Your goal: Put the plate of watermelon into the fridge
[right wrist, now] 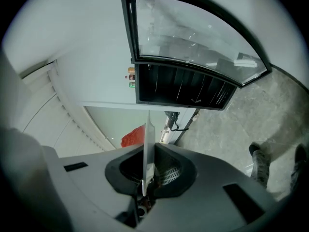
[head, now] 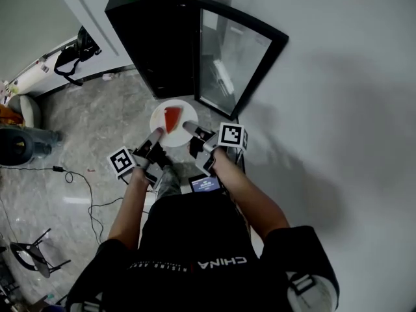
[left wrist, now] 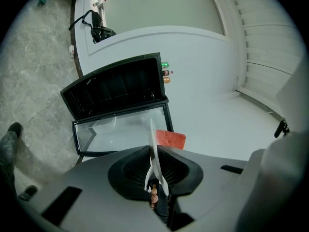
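Note:
A white plate [head: 160, 117] carrying a red watermelon wedge [head: 172, 119] hangs in the air in front of the small black fridge [head: 156, 38], whose glass door [head: 227, 60] stands open. My left gripper [head: 156, 134] is shut on the plate's left rim and my right gripper [head: 188, 126] is shut on its right rim. In the left gripper view the plate [left wrist: 154, 153] shows edge-on between the jaws, the watermelon [left wrist: 170, 139] behind it. In the right gripper view the plate [right wrist: 147, 149] is again edge-on, with the watermelon [right wrist: 133, 137] to its left.
The fridge [right wrist: 183, 88] stands on a grey marble floor against a white wall. Bottles [left wrist: 165, 72] sit on its top. A black bag [head: 68, 60] lies at the left by the baseboard, cables [head: 78, 187] trail over the floor, and a person's shoes [right wrist: 260, 158] are near.

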Demonstrator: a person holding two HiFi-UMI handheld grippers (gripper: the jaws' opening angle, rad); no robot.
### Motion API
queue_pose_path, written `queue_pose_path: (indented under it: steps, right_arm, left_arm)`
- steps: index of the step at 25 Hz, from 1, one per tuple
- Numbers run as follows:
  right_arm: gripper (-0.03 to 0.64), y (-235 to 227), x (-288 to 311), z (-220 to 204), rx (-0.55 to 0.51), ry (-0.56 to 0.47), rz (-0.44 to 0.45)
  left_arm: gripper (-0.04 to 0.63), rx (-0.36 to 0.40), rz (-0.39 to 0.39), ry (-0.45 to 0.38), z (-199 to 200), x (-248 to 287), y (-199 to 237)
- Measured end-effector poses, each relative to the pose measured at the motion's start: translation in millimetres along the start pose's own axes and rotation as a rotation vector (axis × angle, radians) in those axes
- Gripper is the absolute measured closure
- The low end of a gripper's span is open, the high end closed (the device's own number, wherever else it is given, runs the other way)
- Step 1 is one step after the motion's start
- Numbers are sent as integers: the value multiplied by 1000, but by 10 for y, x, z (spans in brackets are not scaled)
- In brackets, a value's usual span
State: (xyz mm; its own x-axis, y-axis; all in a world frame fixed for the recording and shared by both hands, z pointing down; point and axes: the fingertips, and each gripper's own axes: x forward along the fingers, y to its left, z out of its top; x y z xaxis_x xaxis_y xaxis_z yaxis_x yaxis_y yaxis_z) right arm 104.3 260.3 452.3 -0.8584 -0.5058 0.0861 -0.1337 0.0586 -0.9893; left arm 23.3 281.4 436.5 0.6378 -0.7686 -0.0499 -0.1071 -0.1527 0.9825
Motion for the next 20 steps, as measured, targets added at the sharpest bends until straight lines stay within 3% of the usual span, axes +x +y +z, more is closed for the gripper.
queue_pose_path:
  steps: [9,10,14,20]
  right_arm:
    - [586,-61,-105,81,-9,-123,17]
    - [586,-92,71,267,-6,-127,16]
    - [586,-306,1357,1458,28,-108,-16]
    - [586,-353,1957,1650,40,-137,-29]
  left_arm:
    - [549,30,-45,123,-17,165,23]
    - [549,29,-41,128,178,323,82]
    - [549,-13,-4,121,1565,1302,555]
    - [549,-22,14,149,2186,1408,776]
